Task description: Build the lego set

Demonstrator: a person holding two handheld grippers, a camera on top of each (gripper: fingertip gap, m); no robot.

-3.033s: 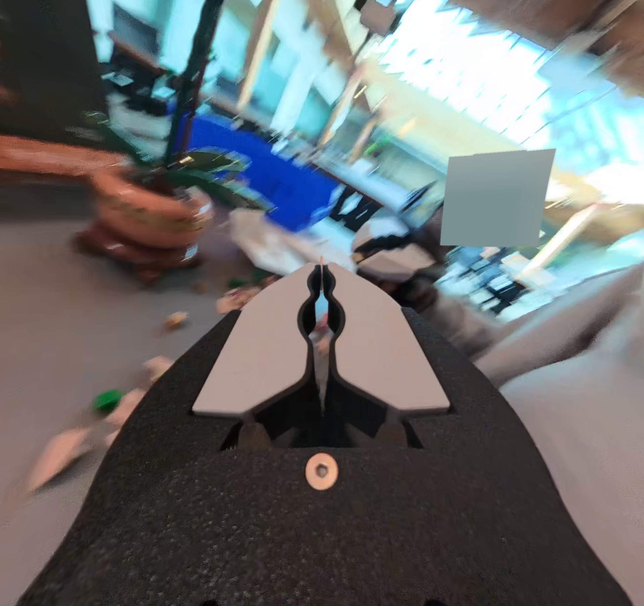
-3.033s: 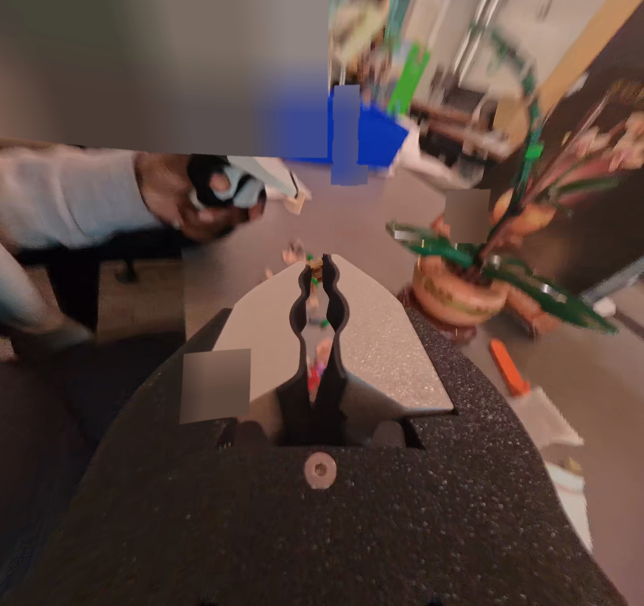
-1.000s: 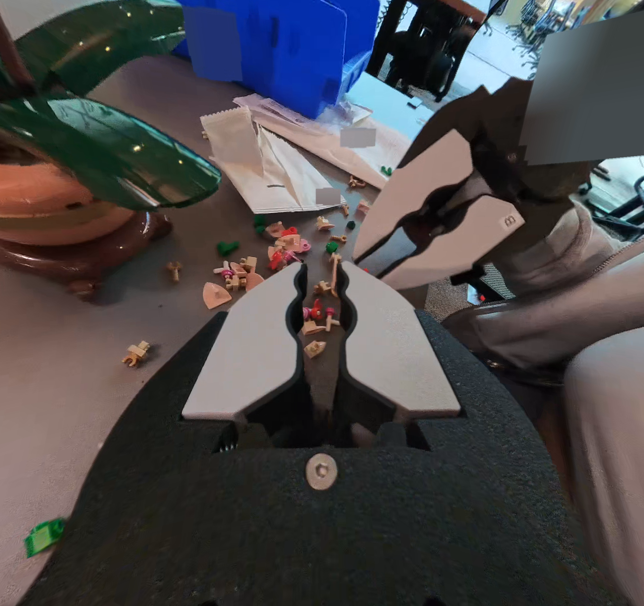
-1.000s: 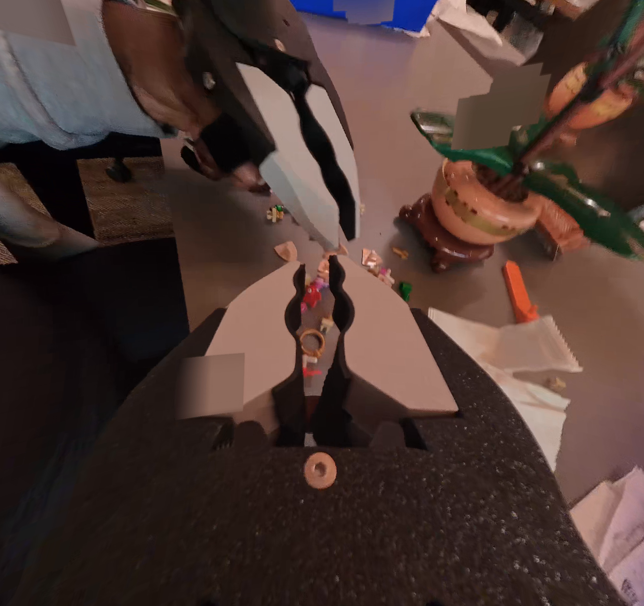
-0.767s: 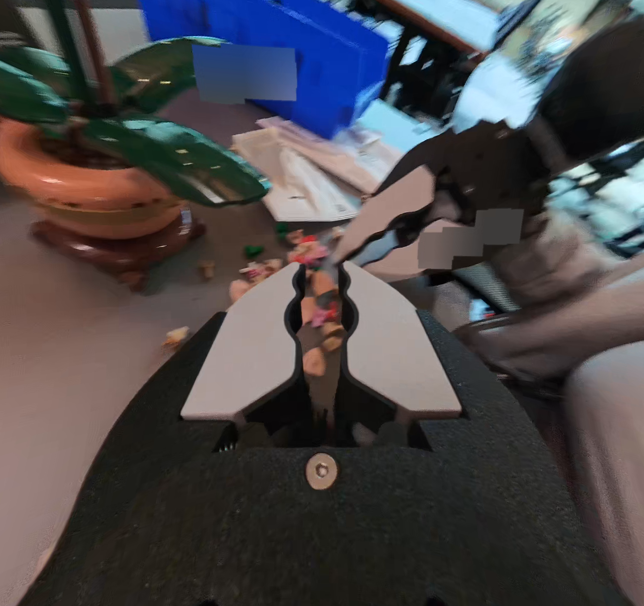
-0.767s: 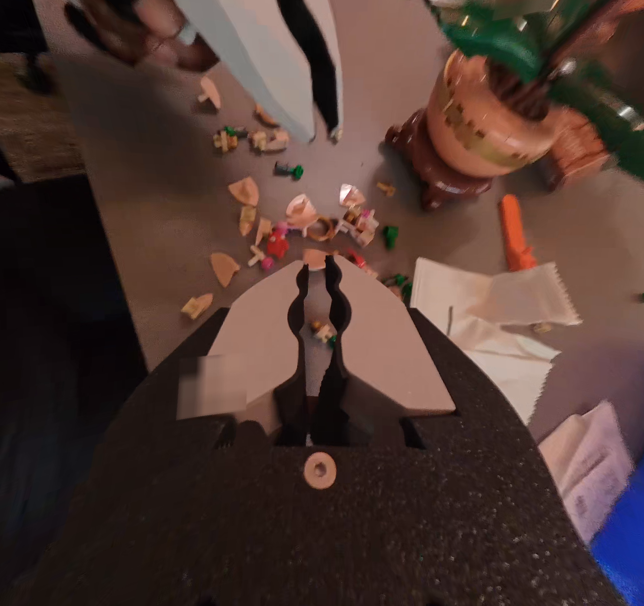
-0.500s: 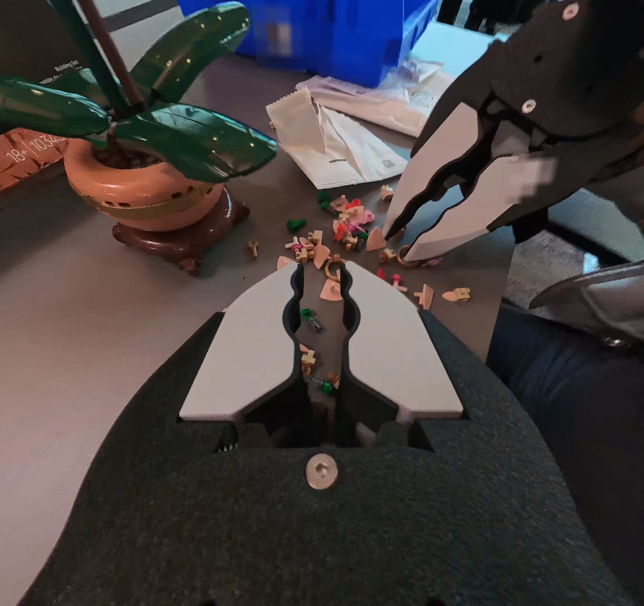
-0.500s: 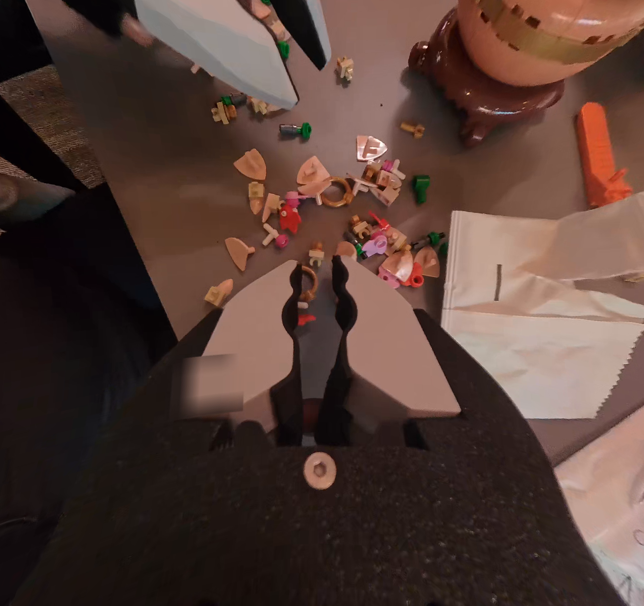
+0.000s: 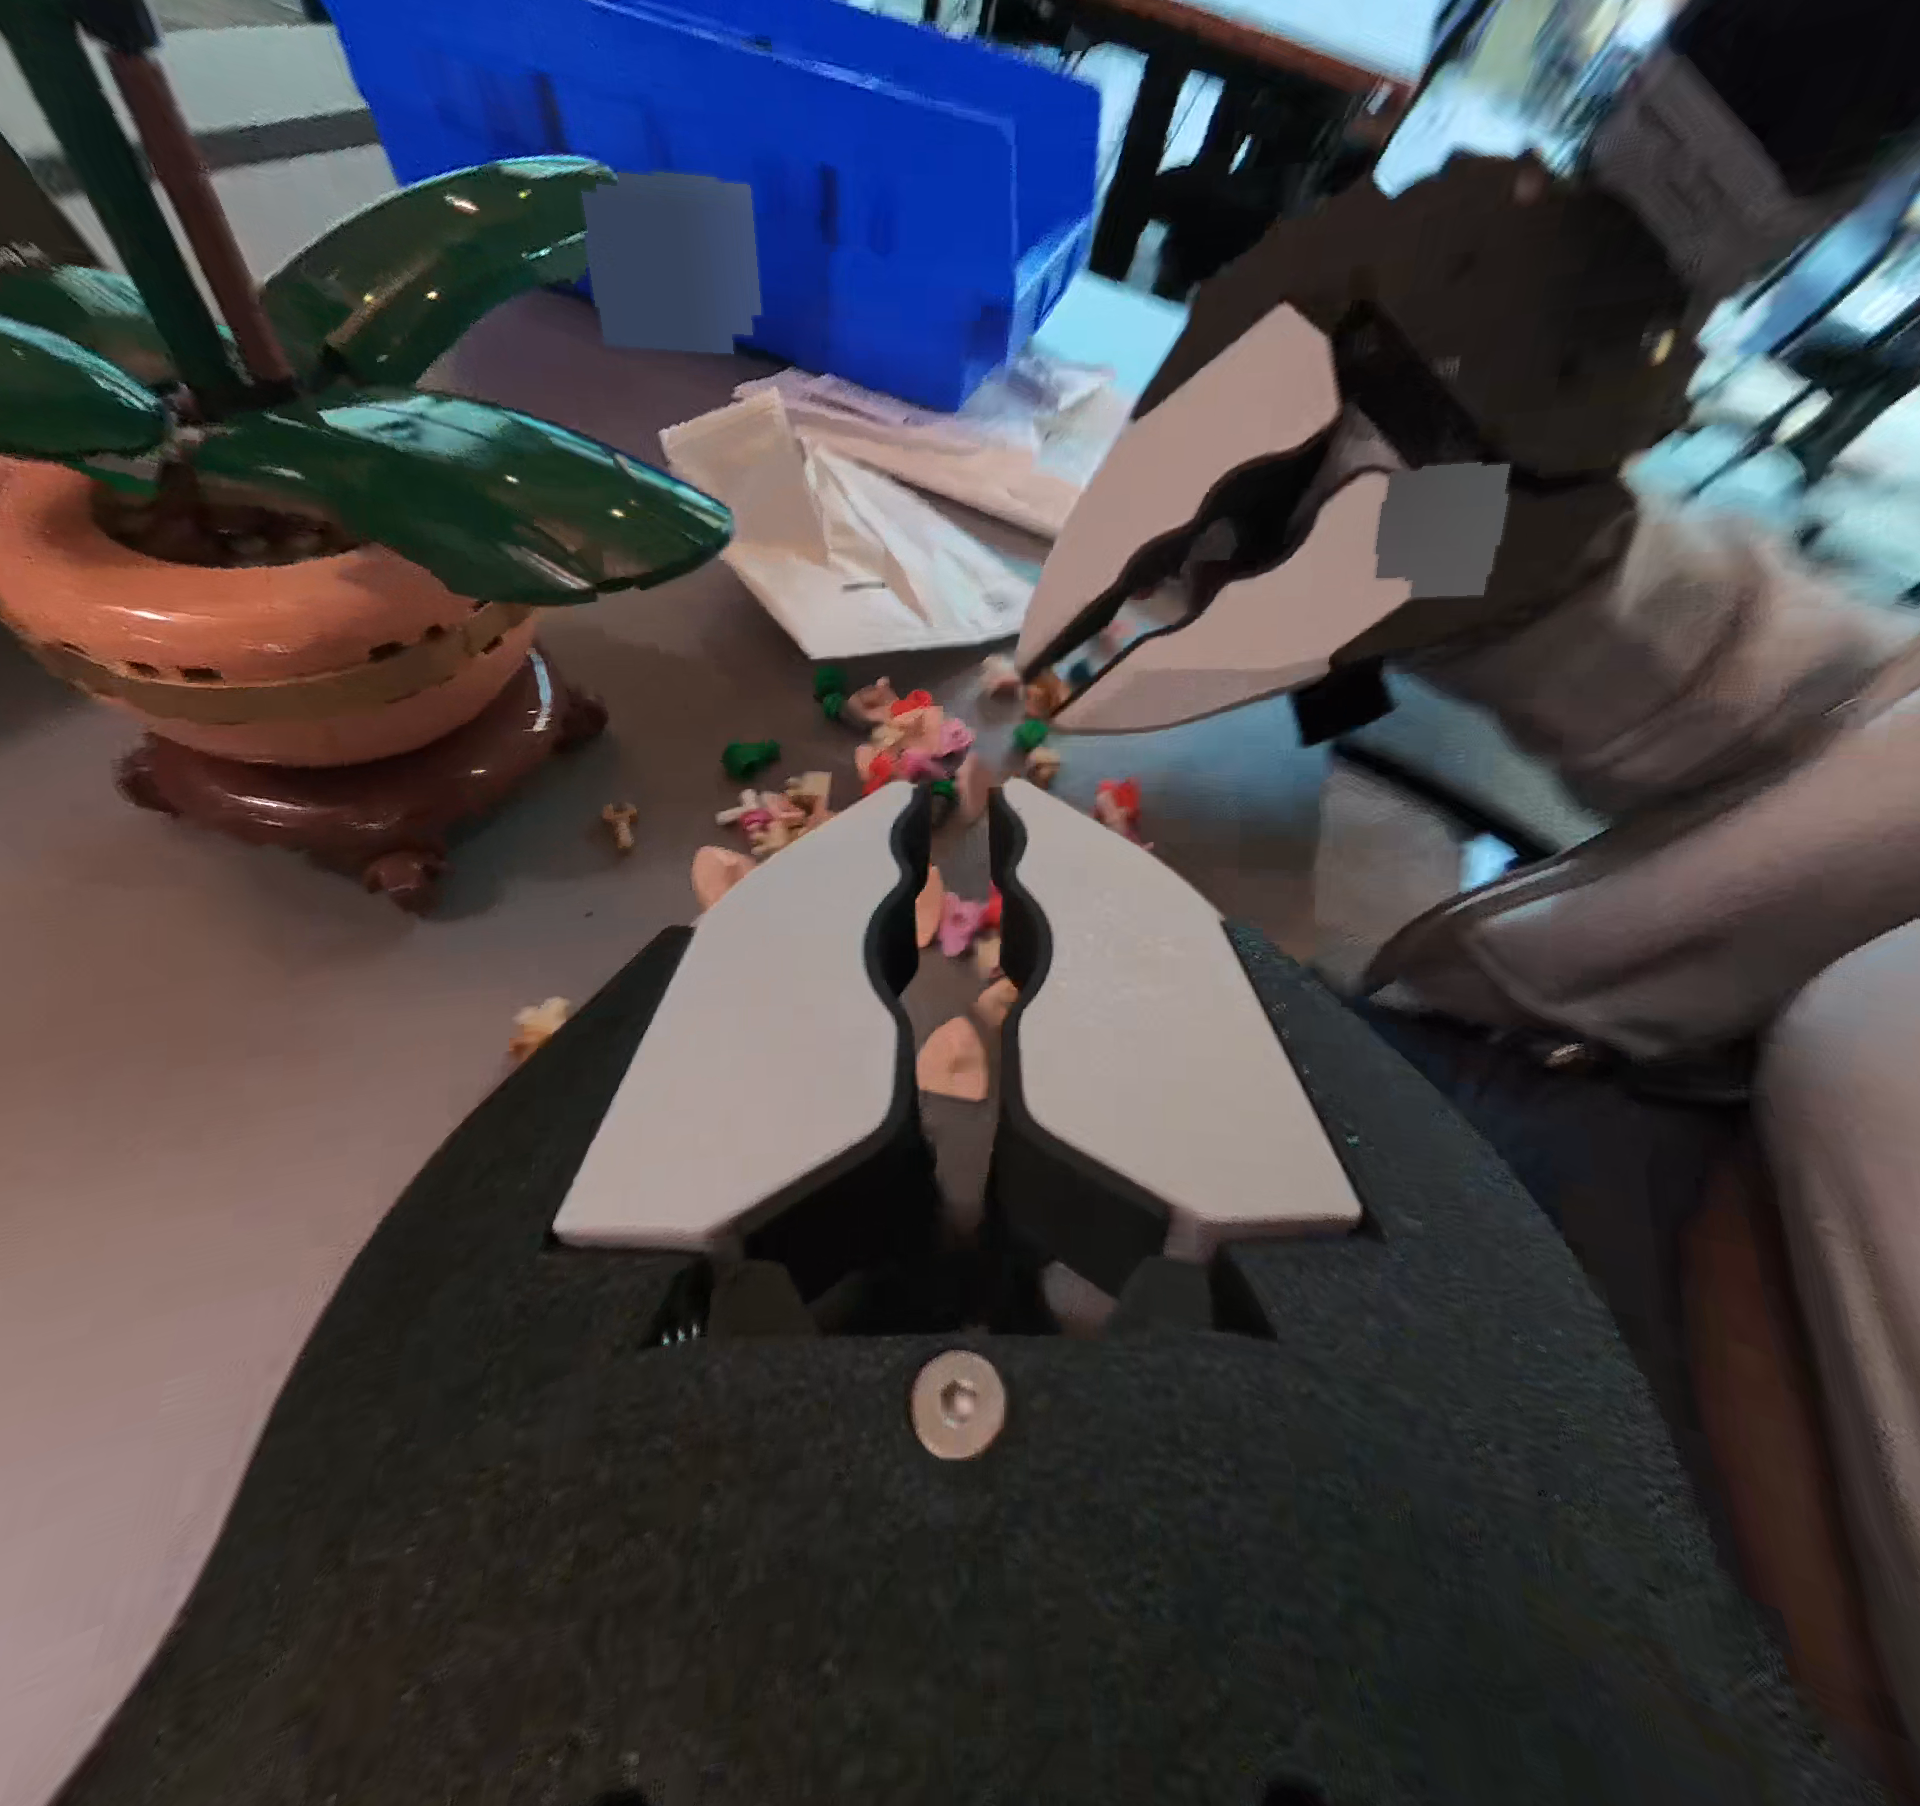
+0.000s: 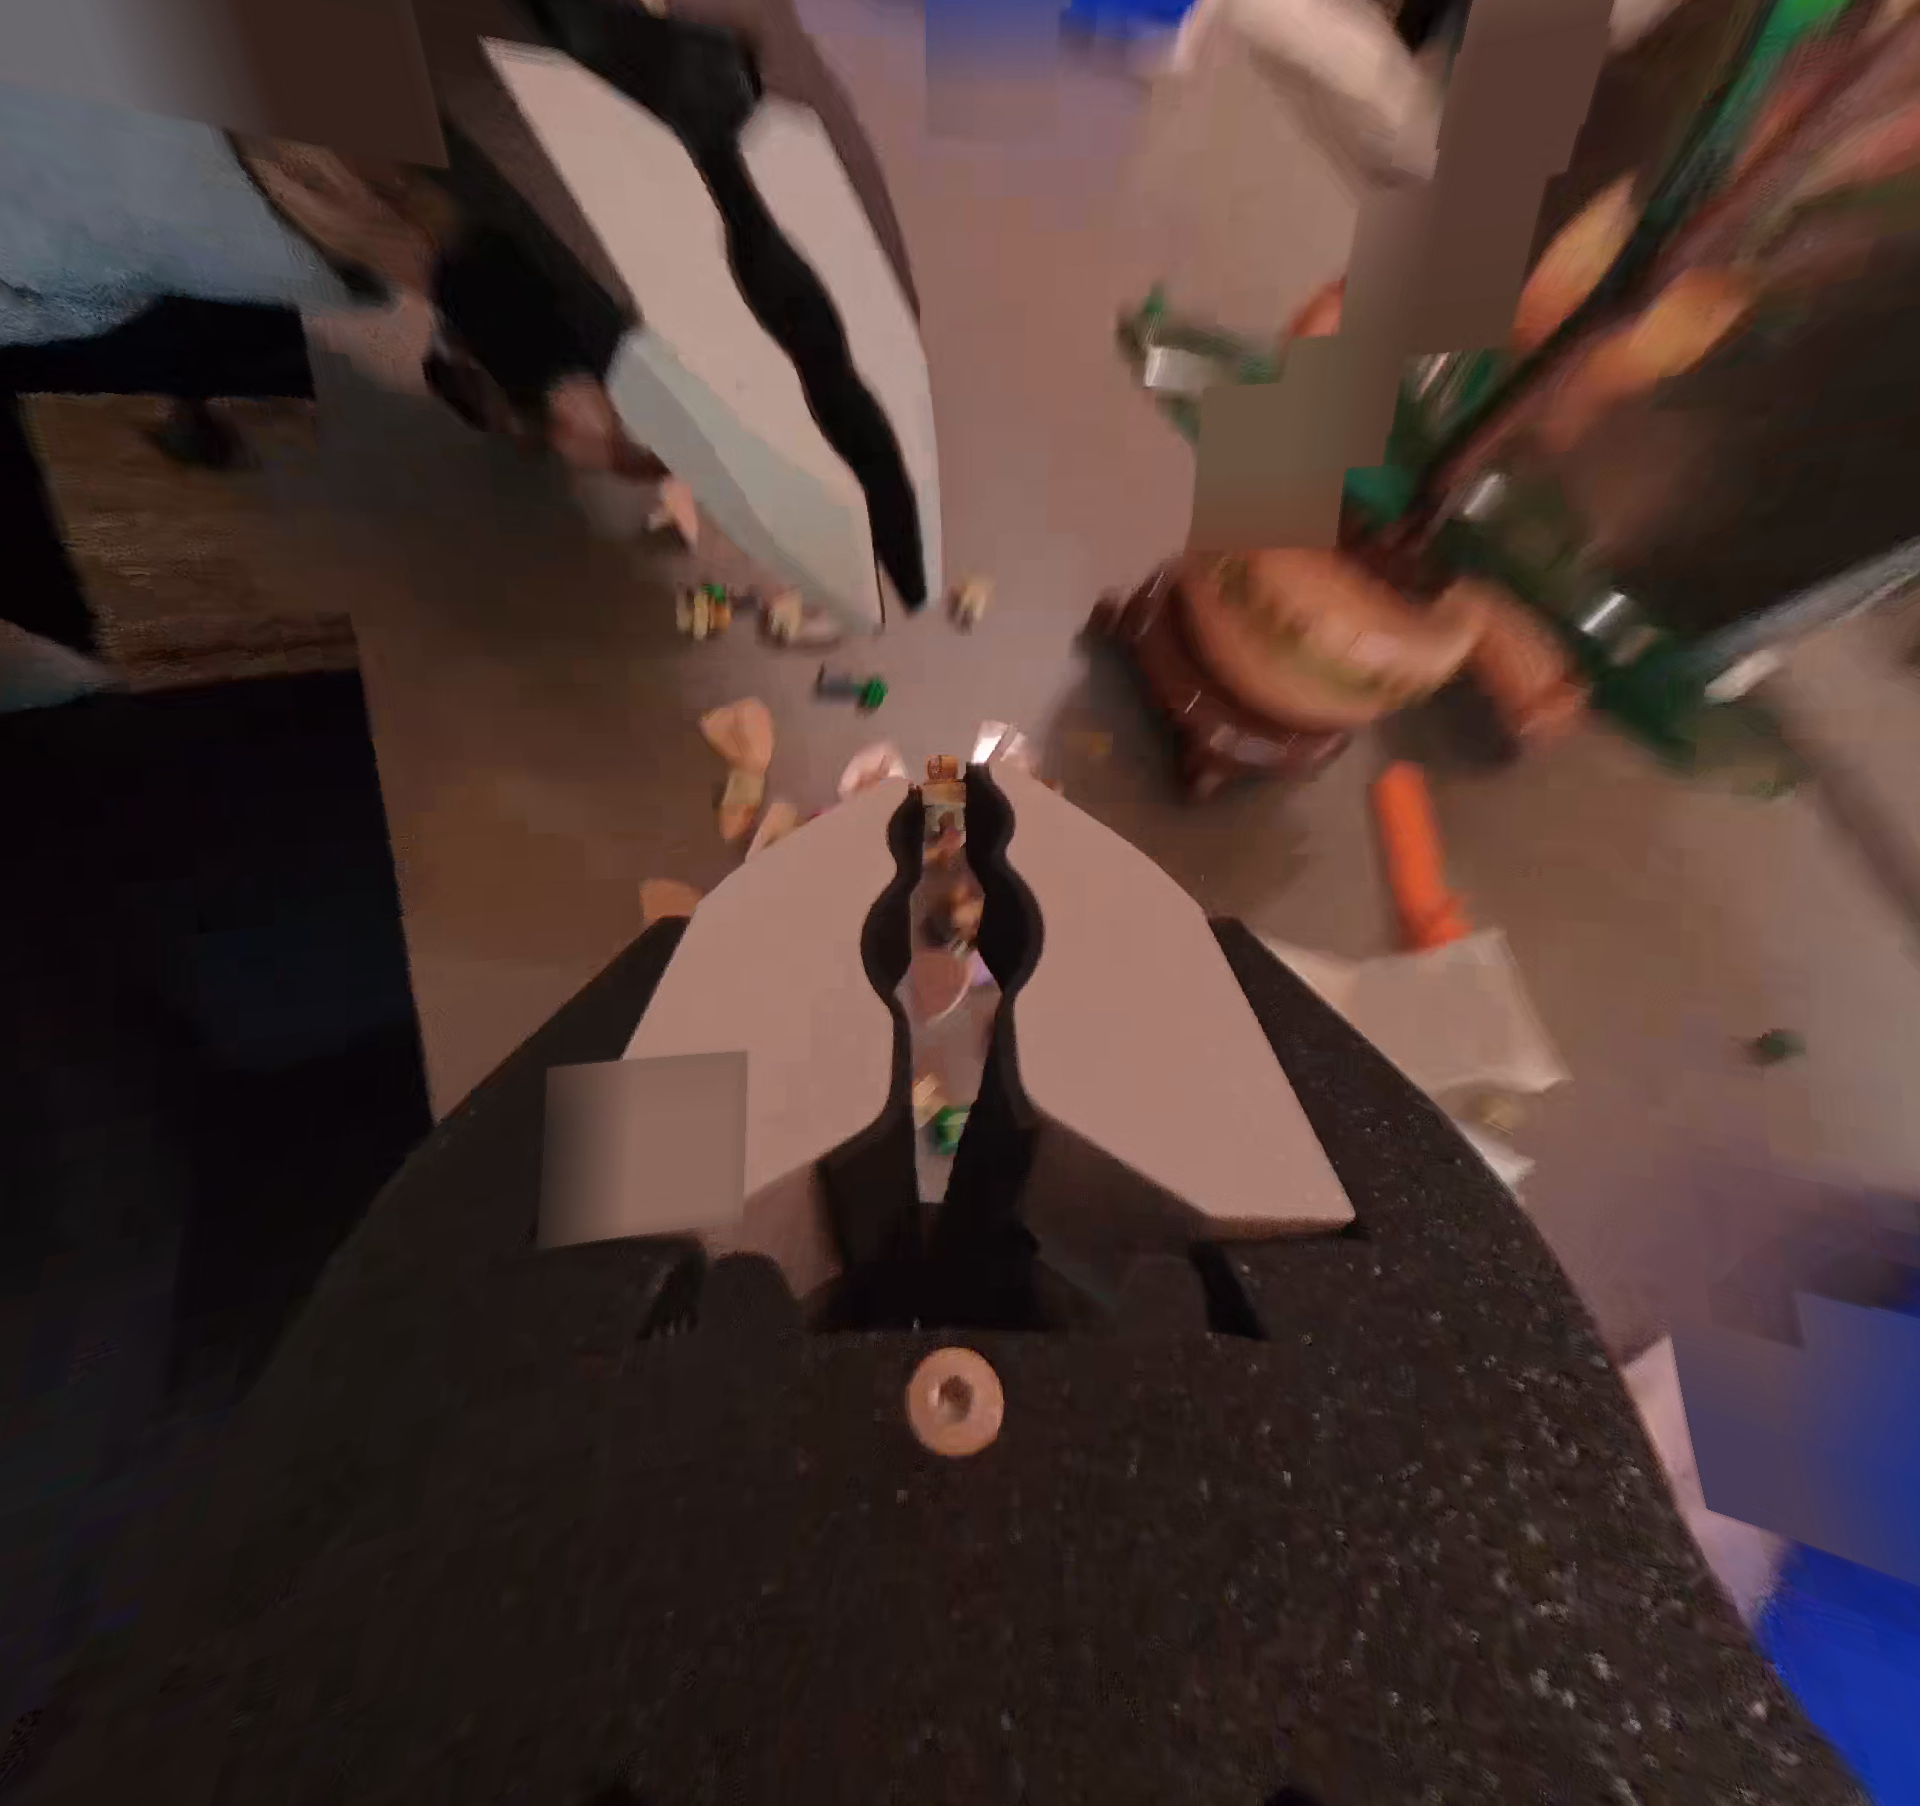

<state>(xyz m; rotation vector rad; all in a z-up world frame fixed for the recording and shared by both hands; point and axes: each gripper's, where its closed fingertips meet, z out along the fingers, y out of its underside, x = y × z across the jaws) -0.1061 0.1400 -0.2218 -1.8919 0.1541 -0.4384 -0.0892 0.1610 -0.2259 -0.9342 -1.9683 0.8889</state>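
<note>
A built lego plant with a pink pot (image 9: 260, 634) and dark green leaves (image 9: 468, 499) stands on the grey table at the left. Loose small lego pieces (image 9: 904, 738) lie in a pile in front of my left gripper (image 9: 956, 800), which is slightly open and empty just above them. My right gripper (image 10: 945, 780) is shut on a small gold piece (image 10: 940, 769) and holds it a little above the pile. It also shows in the left wrist view (image 9: 1044, 696), tips down at the pile's far right. The right wrist view is blurred; the plant pot (image 10: 1299, 644) shows at the right.
A blue bin (image 9: 831, 198) stands at the back of the table. White paper bags (image 9: 862, 530) lie between it and the pile. An orange brick separator (image 10: 1418, 863) lies beside the pot. The table's edge and a person's sleeve (image 9: 1662, 873) are at the right.
The right gripper went down into the pile around a gold ring piece, closed on it and came up. The left gripper swung toward the pile. Both views moved, and the right one is now blurred.
</note>
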